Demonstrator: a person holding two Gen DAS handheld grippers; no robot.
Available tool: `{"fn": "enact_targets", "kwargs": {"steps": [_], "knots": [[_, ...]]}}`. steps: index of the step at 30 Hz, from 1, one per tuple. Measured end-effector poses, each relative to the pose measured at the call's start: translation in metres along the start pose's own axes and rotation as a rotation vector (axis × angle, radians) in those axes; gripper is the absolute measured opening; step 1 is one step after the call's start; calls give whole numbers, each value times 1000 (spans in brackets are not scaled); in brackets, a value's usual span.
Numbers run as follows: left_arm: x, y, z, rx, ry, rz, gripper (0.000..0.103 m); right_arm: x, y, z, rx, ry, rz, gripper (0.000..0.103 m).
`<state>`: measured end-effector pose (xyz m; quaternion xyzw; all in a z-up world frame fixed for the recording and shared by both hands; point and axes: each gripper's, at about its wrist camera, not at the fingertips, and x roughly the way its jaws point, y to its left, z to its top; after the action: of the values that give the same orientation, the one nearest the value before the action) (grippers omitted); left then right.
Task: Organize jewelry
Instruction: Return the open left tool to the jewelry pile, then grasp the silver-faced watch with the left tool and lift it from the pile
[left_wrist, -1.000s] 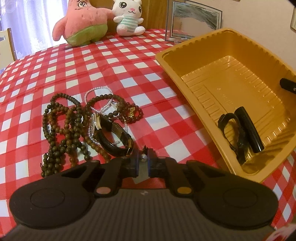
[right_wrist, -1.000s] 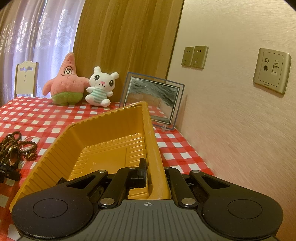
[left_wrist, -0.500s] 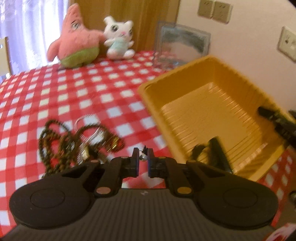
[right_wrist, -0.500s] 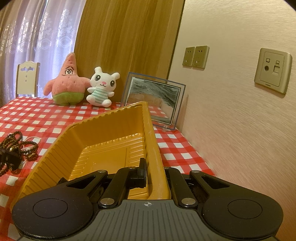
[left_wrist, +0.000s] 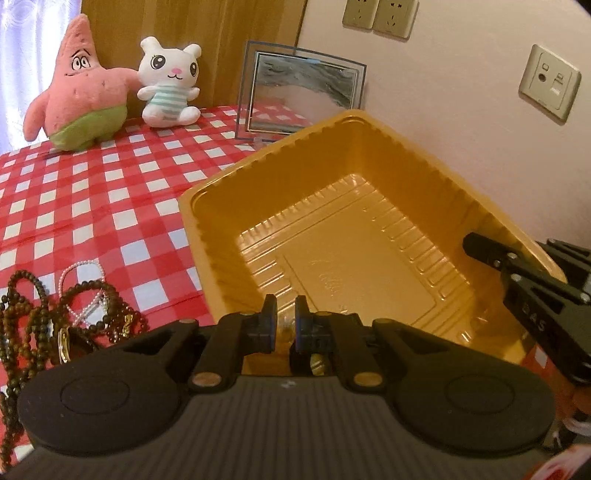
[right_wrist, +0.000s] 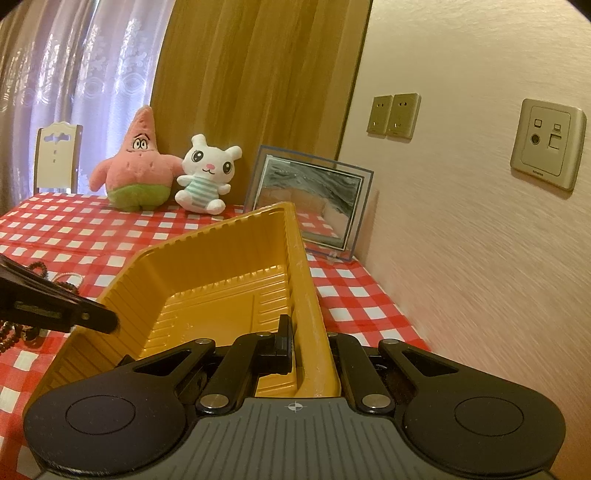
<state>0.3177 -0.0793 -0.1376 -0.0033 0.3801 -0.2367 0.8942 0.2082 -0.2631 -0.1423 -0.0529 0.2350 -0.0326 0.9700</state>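
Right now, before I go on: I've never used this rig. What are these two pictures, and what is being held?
There is no robot arm: a person carries one hand-held gripper in each hand, each with a camera looking along its fingers. The left hand-held gripper, in its own view, pinches what looks like a small shiny piece by the yellow tray; beads and bracelets lie heaped on the checked tablecloth. The right hand-held gripper, in its own view, is clamped on the tray's wall.
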Motion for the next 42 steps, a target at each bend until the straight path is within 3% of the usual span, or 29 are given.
{"fn": "enact_targets", "kwargs": {"steps": [3, 9, 13, 17, 20, 28, 33, 42], "knots": [[-1, 2, 3, -11, -8, 2, 15, 1, -1, 1, 0, 2, 1, 4], [-31, 12, -1, -69, -45, 2, 16, 1, 0, 1, -1, 3, 3, 4], [-53, 26, -17, -105, -53, 69, 16, 1, 0, 1, 0, 3, 4, 4], [-62, 53, -40, -176, -9, 172, 16, 1, -1, 1, -1, 3, 4, 4], [-62, 71, -54, -225, 35, 233, 16, 2, -1, 1, -2, 4, 4, 4], [-50, 91, -56, -244, 40, 316, 19, 2, 0, 0, -5, 5, 4, 4], [-34, 92, -45, -226, 32, 342, 33, 2, 0, 0, -3, 5, 4, 4], [-26, 94, -30, -250, 10, 346, 38, 2, 0, 0, -3, 6, 4, 4]]}}
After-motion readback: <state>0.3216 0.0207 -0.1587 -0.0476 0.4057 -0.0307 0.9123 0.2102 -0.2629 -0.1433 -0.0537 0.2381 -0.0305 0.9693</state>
